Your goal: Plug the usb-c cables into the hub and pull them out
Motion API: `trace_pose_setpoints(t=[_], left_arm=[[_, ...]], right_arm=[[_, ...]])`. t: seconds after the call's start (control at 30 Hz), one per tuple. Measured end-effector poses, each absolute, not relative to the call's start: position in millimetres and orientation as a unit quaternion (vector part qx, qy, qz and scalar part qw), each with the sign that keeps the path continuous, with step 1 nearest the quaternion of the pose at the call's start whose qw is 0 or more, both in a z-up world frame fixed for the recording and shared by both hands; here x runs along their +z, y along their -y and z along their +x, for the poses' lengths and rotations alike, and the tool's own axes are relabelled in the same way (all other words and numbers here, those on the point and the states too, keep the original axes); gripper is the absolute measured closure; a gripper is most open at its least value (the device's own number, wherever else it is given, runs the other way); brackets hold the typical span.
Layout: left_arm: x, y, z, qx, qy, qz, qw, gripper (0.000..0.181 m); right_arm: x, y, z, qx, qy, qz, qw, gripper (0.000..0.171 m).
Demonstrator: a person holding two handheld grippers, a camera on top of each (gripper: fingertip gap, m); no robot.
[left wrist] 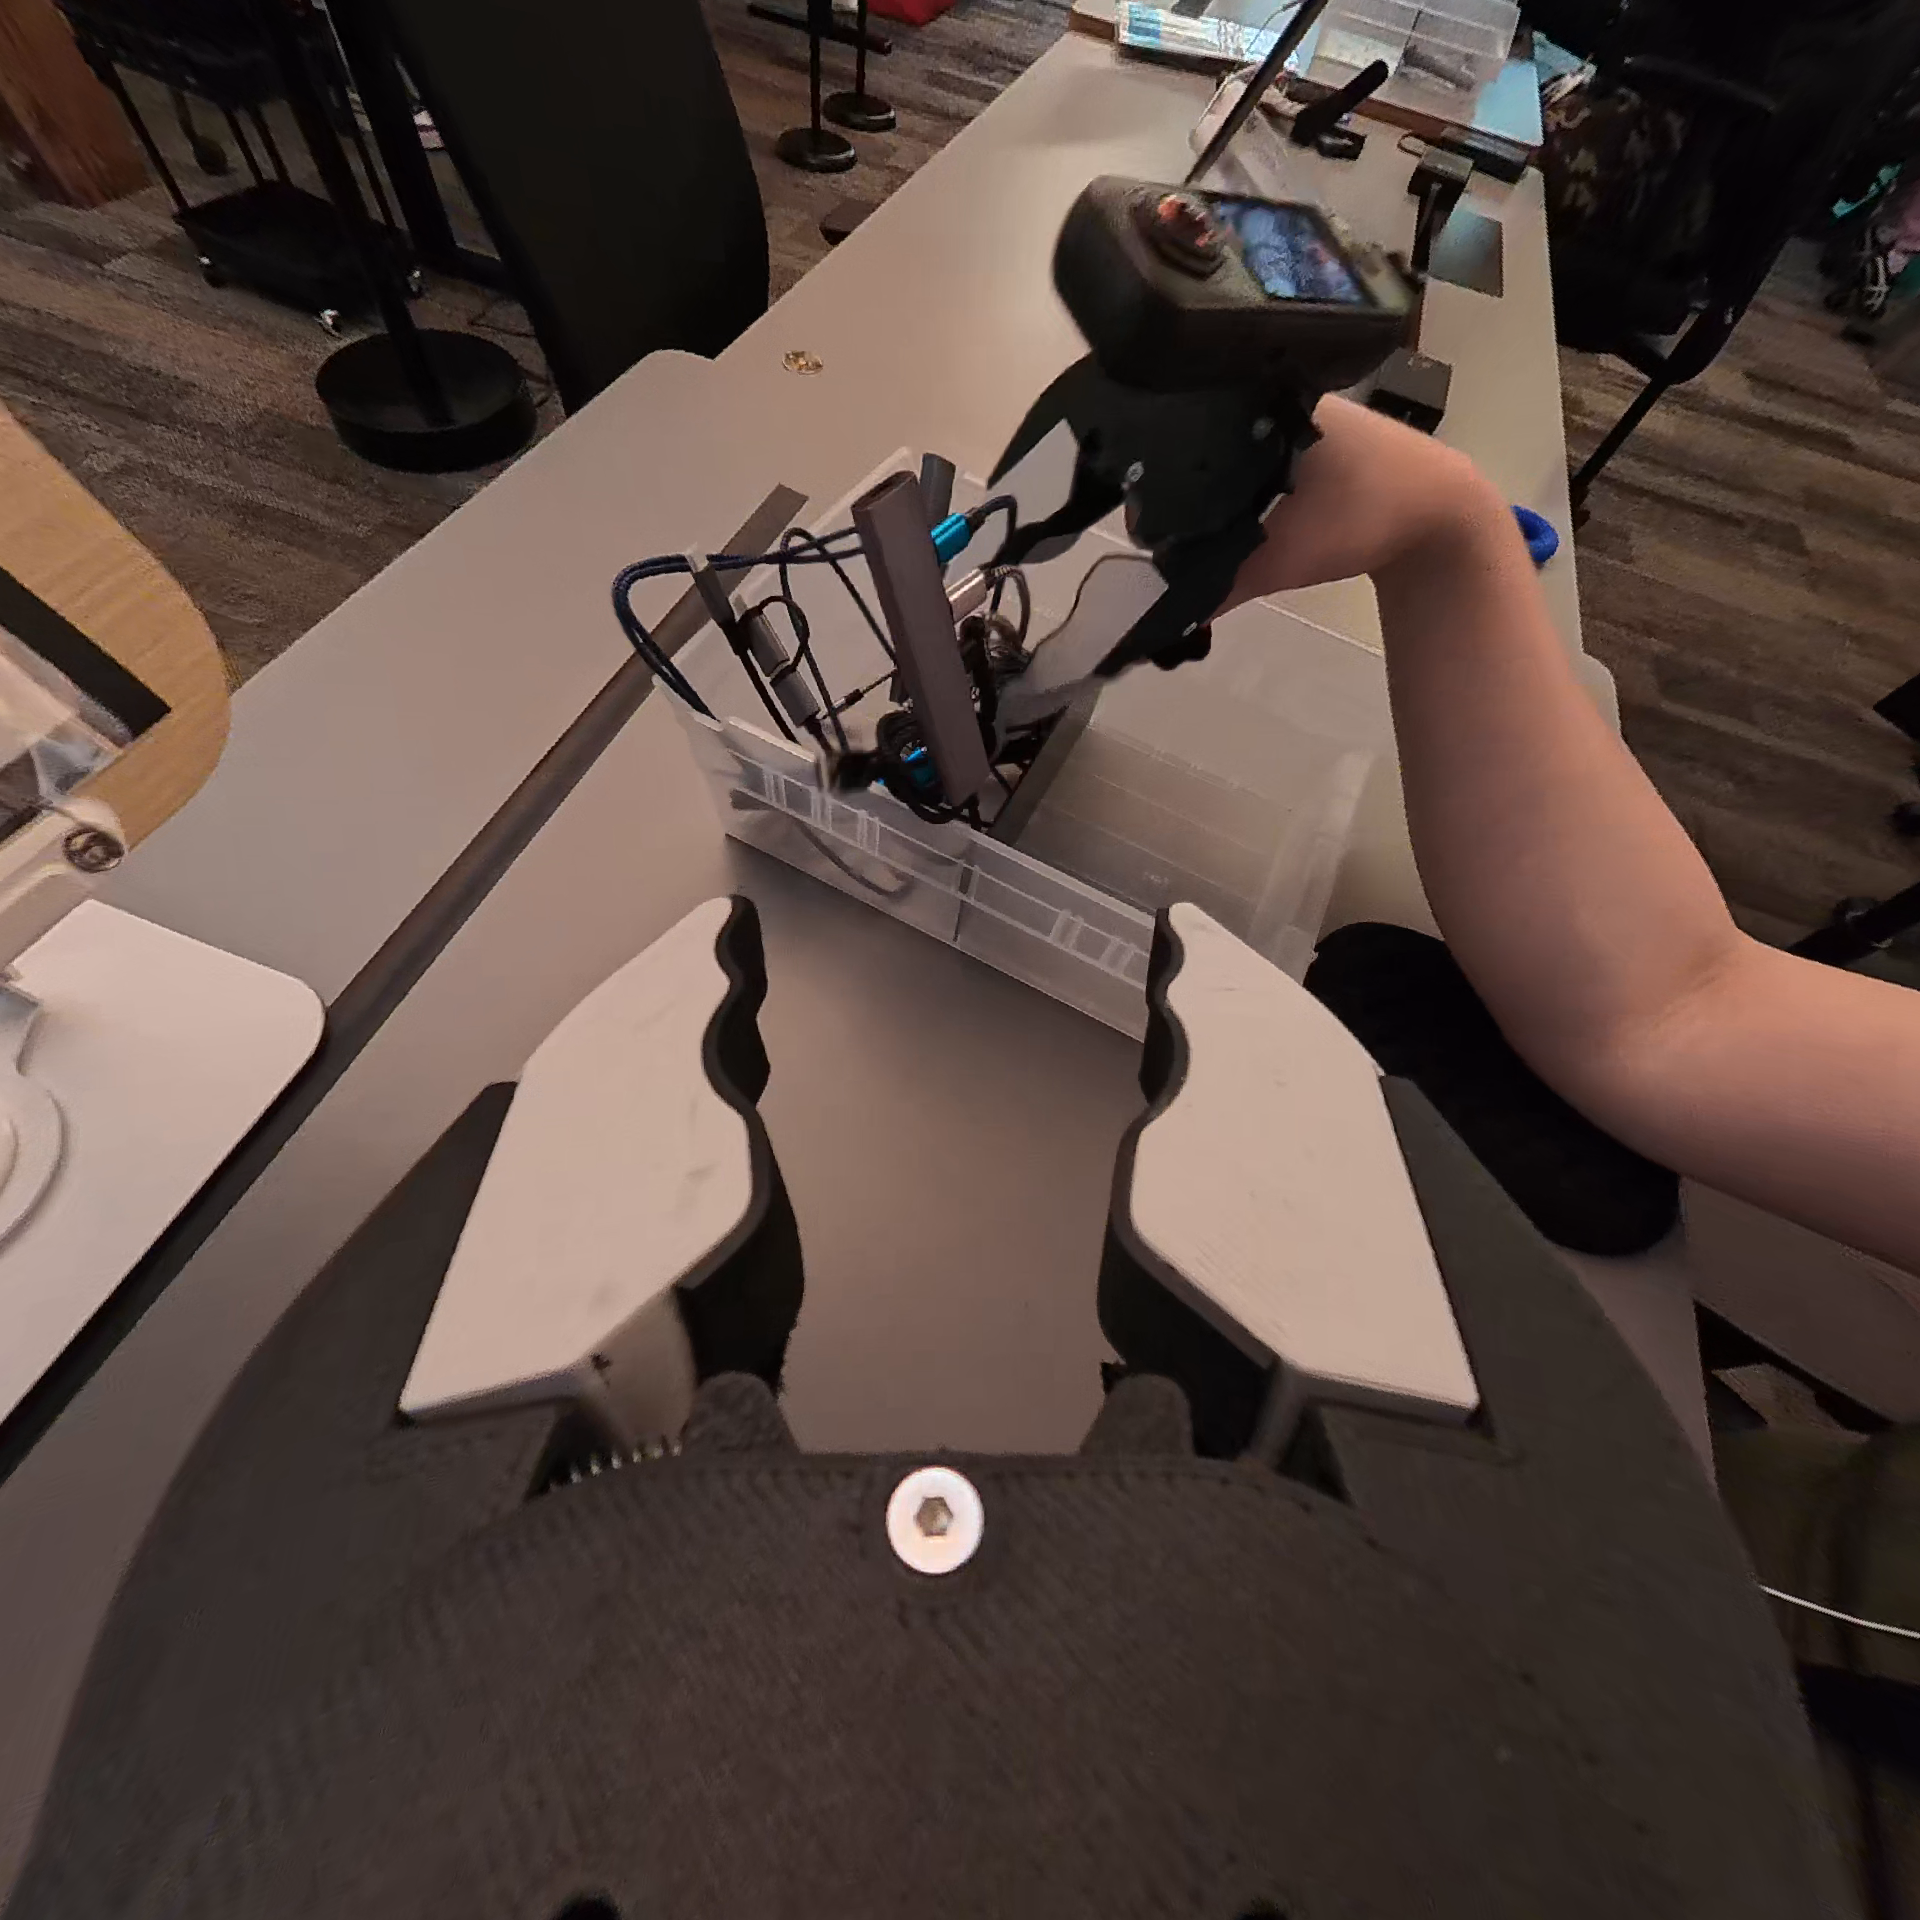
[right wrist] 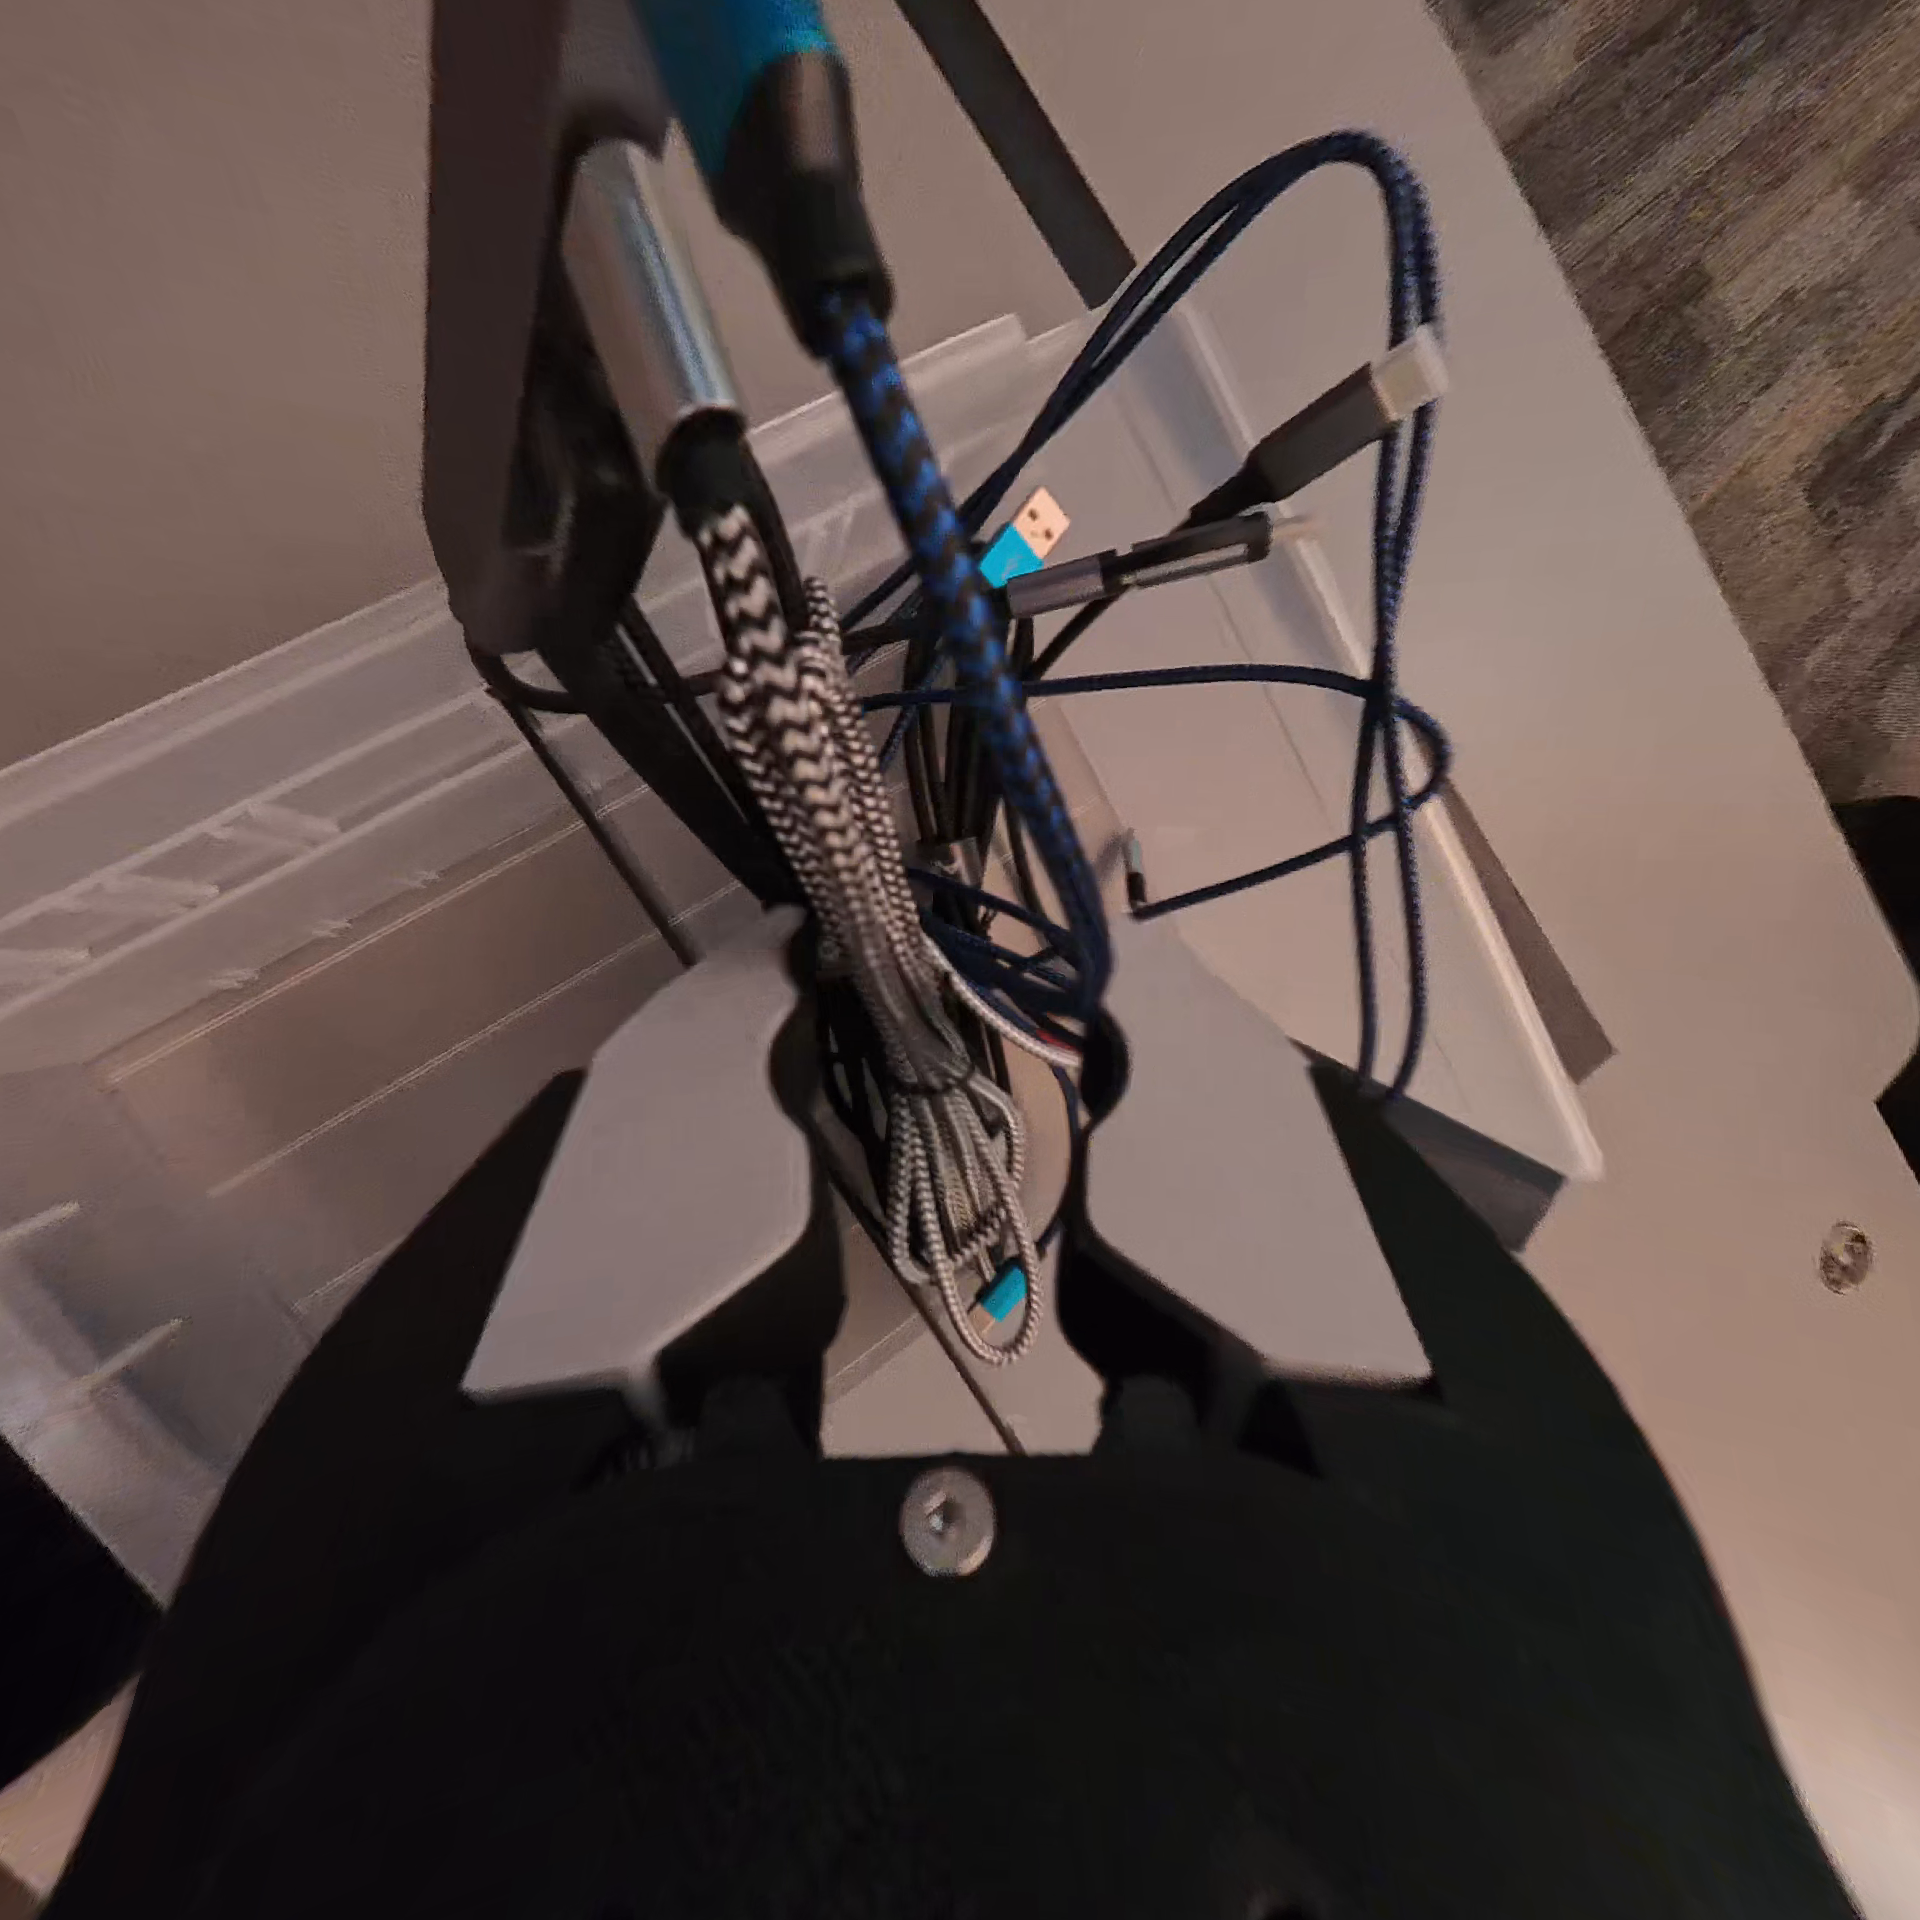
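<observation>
A grey USB hub [left wrist: 920,644] stands on end in a clear plastic bin [left wrist: 1039,914] among tangled cables. In the right wrist view the hub [right wrist: 540,416] has a silver plug [right wrist: 644,291] with a white-and-black braided cable and a blue plug [right wrist: 769,135] with a blue-and-black braided cable in its ports. My right gripper [right wrist: 951,987] reaches into the bin with its jaws apart around a loose cable bundle [right wrist: 914,1039]. It also shows in the left wrist view [left wrist: 1081,665]. My left gripper [left wrist: 951,925] is open and empty above the table, just short of the bin.
Loose USB plugs [right wrist: 1039,535] stick up from the tangle. A person's forearm [left wrist: 1558,831] crosses the bin's right side. A white stand base [left wrist: 135,1049] sits at the left and a black object [left wrist: 1455,1091] at the right. The grey table [left wrist: 416,779] runs on behind. The left gripper's tips are roughly 25 cm from the right gripper's. Left tips and right tips are each some 30 cm from the black object [left wrist: 1455,1091].
</observation>
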State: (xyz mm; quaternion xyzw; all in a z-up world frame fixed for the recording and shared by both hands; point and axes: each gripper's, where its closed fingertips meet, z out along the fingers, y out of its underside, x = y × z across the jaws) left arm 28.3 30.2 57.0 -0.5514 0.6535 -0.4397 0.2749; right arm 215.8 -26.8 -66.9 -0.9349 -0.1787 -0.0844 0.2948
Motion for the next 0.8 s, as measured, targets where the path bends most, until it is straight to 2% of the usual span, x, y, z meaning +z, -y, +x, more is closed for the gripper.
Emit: trace_pose_setpoints(t=[0.1,0.3,0.47,0.57,0.7,0.8], left_arm=[[58.5,-35.8,22.7,-0.436,-0.65,-0.558,0.276,0.112],[61.3,-42.2,14.9,-0.434,-0.642,-0.57,0.275,0.112],[85.9,-52.8,-3.6,-0.451,-0.613,-0.573,0.304,0.112],[105.8,-71.2,-27.5,-0.441,-0.578,-0.592,0.349,0.111],[143.5,-92.8,-78.5,-0.436,-0.497,-0.615,0.429,0.112],[168.3,-127.8,-138.1,-0.37,-0.369,-0.664,0.535,0.121]], right_arm=[[-57.9,27.8,214.2,-0.078,0.187,-0.923,0.327,0.15],[-74.7,38.9,212.0,-0.02,0.172,-0.937,0.304,0.154],[-56.0,65.6,211.8,0.011,0.138,-0.936,0.323,0.134],[-41.7,91.0,227.8,-0.023,0.095,-0.939,0.33,0.122],[-37.9,131.4,264.6,-0.072,-0.015,-0.949,0.307,0.112],[-46.2,151.9,277.3,-0.037,-0.099,-0.948,0.299,0.105]])
